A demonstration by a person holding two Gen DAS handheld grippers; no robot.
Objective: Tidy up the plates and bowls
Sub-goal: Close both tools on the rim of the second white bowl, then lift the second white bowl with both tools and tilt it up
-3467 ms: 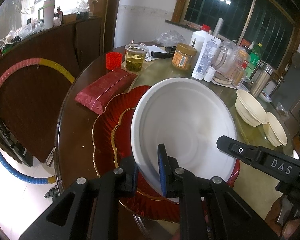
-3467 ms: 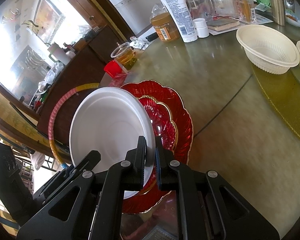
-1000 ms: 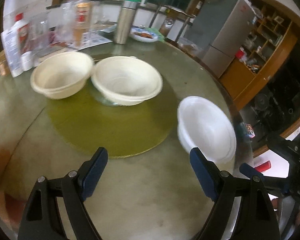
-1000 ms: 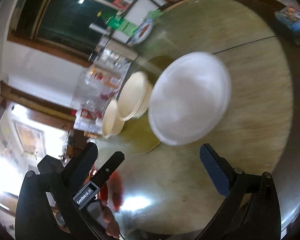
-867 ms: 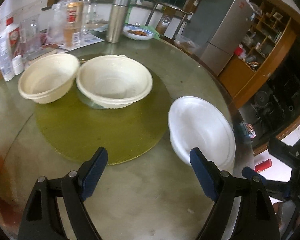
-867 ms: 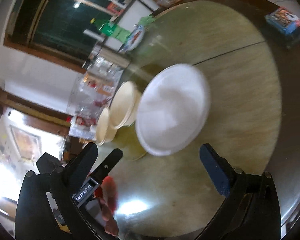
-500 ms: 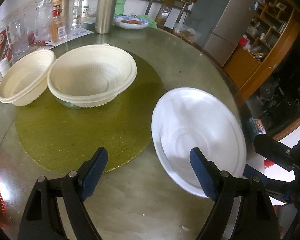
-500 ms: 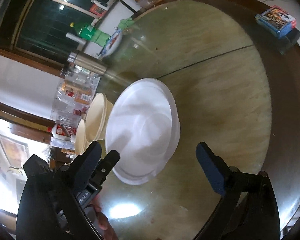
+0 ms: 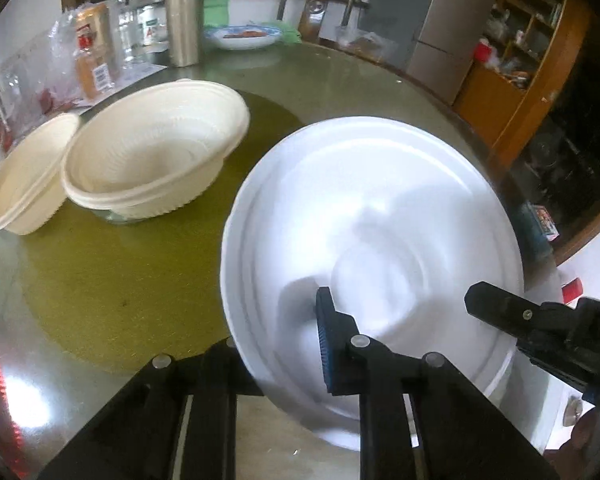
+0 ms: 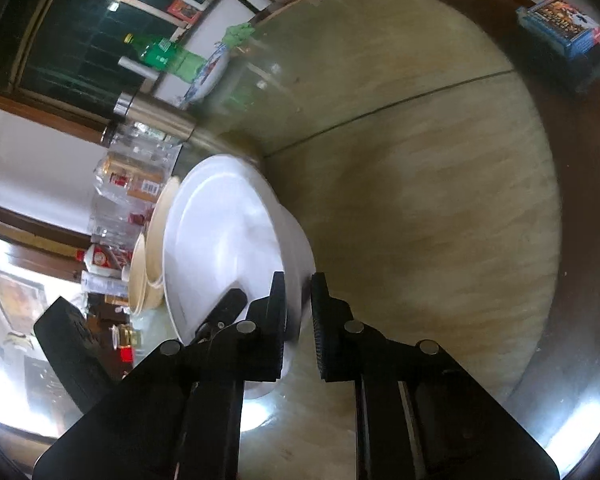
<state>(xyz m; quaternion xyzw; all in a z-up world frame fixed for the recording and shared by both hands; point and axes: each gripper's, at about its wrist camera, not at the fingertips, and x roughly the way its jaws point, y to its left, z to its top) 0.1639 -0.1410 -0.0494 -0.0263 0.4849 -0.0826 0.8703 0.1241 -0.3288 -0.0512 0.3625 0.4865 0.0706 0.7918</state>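
On the surface [image 9: 100,312], near rim of white plate [image 9: 380,216] sits clamped in both tools: left tool [image 9: 284,344] inboard, right tool [image 10: 298,320] outboard, cream bowls [image 9: 152,148] beyond-left

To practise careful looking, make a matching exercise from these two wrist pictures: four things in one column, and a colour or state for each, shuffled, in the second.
Things:
1. white plate
2. nearer cream bowl
3. steel flask
4. round mat

States:
A. standing upright at the far side of the table
B. olive green, flat under the bowl
C. rim pinched between gripper fingers
D. ribbed, empty, sitting open side up

Pairs: 1-C, 2-D, 3-A, 4-B
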